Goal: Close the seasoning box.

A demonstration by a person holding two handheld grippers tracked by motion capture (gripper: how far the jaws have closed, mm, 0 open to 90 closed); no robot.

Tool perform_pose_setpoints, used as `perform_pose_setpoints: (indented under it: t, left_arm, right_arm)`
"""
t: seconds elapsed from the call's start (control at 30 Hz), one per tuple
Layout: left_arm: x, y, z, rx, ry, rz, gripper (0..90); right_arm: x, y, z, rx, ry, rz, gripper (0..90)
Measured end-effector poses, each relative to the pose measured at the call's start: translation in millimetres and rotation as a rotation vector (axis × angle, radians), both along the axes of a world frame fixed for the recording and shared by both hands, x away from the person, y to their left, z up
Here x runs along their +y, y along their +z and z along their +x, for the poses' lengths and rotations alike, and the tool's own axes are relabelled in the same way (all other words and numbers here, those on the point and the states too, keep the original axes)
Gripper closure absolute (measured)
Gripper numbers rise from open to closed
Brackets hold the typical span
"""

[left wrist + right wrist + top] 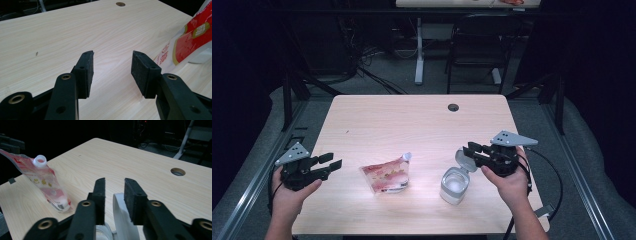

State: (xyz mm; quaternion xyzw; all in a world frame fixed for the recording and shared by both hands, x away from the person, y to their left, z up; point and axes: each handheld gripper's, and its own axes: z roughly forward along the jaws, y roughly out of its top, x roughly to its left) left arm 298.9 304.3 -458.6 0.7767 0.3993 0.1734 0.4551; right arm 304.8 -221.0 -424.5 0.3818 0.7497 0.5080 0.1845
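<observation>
A red and white spouted pouch leans up near the table's front middle, its white spout uncapped. To its right stands a clear jar with its flip lid raised. My right gripper reaches in from the right with narrowly parted jaws. The lid stands edge-on between them, close to one pad, with a gap at the other. My left gripper hovers left of the pouch, open, with bare table between its jaws.
The light wooden table has a cable hole at the back. Behind it stand a dark chair and a white desk leg. Metal rails run along both sides of the table.
</observation>
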Motion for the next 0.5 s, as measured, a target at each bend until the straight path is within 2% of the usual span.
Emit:
perform_pose_setpoints:
  t: [0.17,0.5]
  left_arm:
    - [0.0,0.7,-0.6,-0.003,0.000,0.002,52.8]
    - [1.9,2.3,-1.9,-0.008,0.008,0.000,52.5]
  right_arm:
    - [-8.7,1.6,-0.5,-0.012,-0.031,-0.001,82.7]
    - [-20.9,2.8,3.4,-0.013,-0.072,-0.021,90.0]
